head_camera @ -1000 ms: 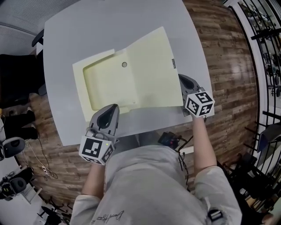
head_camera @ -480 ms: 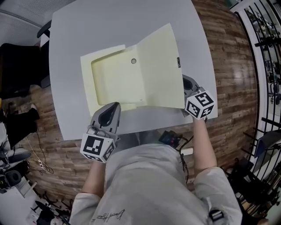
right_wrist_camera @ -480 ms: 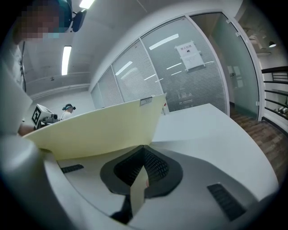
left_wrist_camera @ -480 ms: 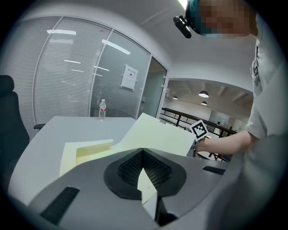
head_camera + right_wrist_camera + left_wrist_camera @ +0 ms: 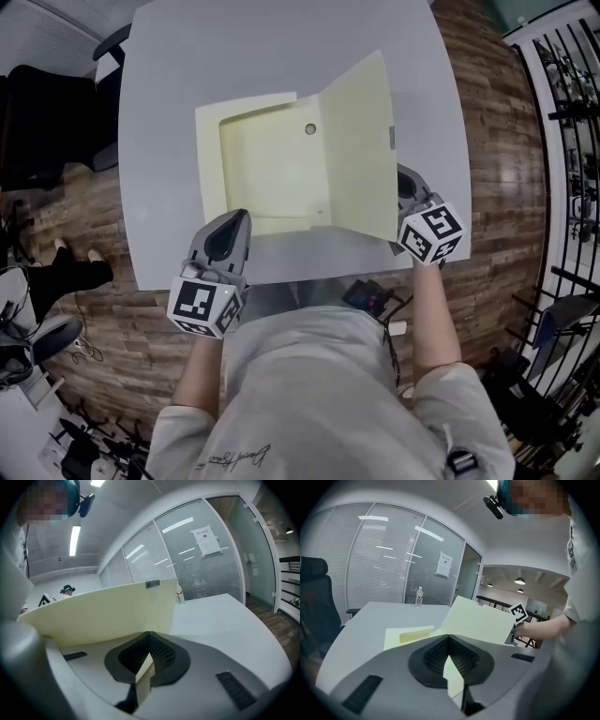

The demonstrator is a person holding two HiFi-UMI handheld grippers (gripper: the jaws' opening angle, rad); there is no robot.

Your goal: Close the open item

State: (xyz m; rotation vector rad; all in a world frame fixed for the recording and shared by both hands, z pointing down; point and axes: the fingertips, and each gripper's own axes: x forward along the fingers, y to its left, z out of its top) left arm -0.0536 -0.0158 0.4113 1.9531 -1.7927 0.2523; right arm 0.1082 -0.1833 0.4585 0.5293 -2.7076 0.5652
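folder [image 5: 272, 173], cover [image 5: 361, 141] pinched by right hand-held gripper [image 5: 401, 187], near corner clamped by left hand-held gripper [image 5: 232, 225]

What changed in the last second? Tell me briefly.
The right gripper, shut on the pale yellow folder's cover, swung that cover up and leftward; it now stands steeper over the base. Nothing was grasped or released. The left gripper stays shut on the base's near edge; the base stays flat on the grey table.
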